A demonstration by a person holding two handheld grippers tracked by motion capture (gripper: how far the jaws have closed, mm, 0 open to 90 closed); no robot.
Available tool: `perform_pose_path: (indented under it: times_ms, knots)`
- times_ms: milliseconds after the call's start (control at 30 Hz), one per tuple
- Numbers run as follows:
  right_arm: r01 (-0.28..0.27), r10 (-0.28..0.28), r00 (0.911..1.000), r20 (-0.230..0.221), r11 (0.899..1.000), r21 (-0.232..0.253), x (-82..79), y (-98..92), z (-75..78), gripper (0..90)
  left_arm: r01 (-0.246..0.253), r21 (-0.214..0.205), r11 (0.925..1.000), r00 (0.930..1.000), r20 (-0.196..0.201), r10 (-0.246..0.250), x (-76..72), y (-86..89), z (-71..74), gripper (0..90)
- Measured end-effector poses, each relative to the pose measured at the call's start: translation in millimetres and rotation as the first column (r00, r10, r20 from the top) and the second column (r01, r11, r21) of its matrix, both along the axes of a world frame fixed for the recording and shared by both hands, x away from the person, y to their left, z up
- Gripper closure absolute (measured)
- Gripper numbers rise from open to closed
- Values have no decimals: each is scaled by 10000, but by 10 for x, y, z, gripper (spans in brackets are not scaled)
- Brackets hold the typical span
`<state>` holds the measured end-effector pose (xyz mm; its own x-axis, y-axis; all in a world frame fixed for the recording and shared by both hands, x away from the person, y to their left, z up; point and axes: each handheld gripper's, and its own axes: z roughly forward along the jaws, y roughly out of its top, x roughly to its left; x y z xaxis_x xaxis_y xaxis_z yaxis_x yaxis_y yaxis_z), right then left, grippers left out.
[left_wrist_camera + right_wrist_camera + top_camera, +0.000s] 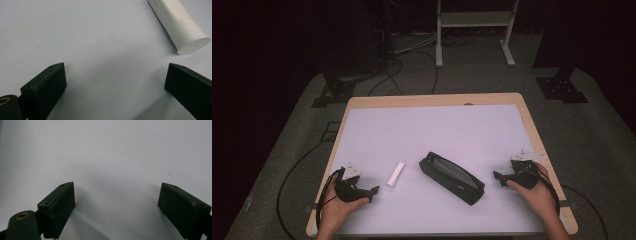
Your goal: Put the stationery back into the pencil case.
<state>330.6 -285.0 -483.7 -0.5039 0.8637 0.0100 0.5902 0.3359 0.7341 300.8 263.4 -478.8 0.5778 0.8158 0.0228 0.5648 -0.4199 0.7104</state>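
On the desk (432, 125), covered in a pale sheet, a small white tube (395, 174) lay on its side just ahead and to the right of the left hand-held gripper (373, 191), and a black zip case (452, 177) lay slantwise near the middle, between the two hands. The left hand-held gripper (115, 80) rested low over the sheet with its jaws spread wide and nothing between them; in its own view the tube (180, 27) lay just beyond the far jaw, flat capped end toward the camera, not touching it. The right hand-held gripper (497, 176) sat well apart from the case, and its jaws too stood wide apart over bare sheet (115, 195). The tube looked like rigid, smooth plastic, probably light and inclined to roll or skid if nudged from the side, so a grip across the middle of its barrel, jaws square to its length, seemed the safest hold. The case appeared soft-sided with a glossy panel on top, heavier than the tube and likely to give under pressure; taking it across its narrow width near one end seemed sounder than pinching the yielding top.
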Motion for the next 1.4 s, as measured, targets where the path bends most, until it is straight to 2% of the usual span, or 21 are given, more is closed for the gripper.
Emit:
perform_pose_path:
  times_ms: [200,300,433,633,833,1100,1400]
  knots:
    - [-2,2,10000,-35,10000,13,3,0,-1,129,-63,-48,10000,10000,71,63,-18,7,16,60]
    - [-3,3,10000,-46,10000,32,5,-2,-2,129,-6,-112,9999,10000,24,6,-32,15,45,153]
    - [-6,7,10000,-43,10000,29,5,-2,-2,129,-14,-208,9998,10000,3,14,-41,13,63,193]
    - [-1,1,10000,-50,10000,36,5,-2,-2,129,-78,-717,9974,10000,35,81,-59,-36,190,275]
    - [4,-4,10000,-49,10000,35,5,-1,-2,129,-192,-795,9966,9998,-44,189,-53,-80,260,334]
    - [3,-3,10000,-49,10000,35,5,-2,-2,129,-226,-1116,9935,9996,-221,202,39,-233,366,378]
    - [4,-4,10000,-46,10000,37,5,-2,-3,129,5,-1138,9935,10000,-93,-16,152,-444,461,409]
